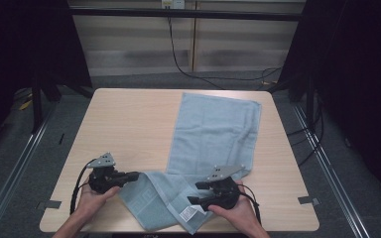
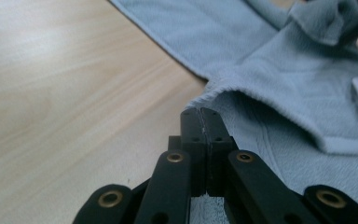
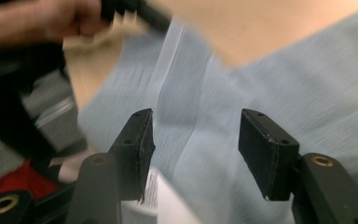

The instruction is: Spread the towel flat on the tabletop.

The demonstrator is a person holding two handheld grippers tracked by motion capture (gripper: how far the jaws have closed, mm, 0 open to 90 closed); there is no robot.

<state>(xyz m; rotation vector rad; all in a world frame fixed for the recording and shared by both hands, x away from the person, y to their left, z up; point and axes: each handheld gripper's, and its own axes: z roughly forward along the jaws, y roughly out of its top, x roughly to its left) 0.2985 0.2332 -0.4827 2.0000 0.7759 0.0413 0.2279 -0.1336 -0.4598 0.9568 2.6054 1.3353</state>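
Left fingers [image 2: 200, 122] pinch towel [image 1: 213, 134] edge (right spread).

Light-blue towel [image 1: 213, 134] across wooden table [image 1: 129, 124], grippers at its near end

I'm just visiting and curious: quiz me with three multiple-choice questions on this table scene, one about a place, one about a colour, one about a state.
1. Where does the towel lie on the table?
A. on its right half
B. on its far left corner
C. on the floor

2. What colour is the towel?
A. red
B. pale blue
C. yellow

3. How do the jaws of the right gripper stand?
A. pressed together
C. clamped on a cup
B. apart

Answers: 1 A, the high view shows it running from the far right edge down to the near edge. 2 B, pale blue in each view. 3 B, the right gripper view shows a wide gap with cloth beyond.
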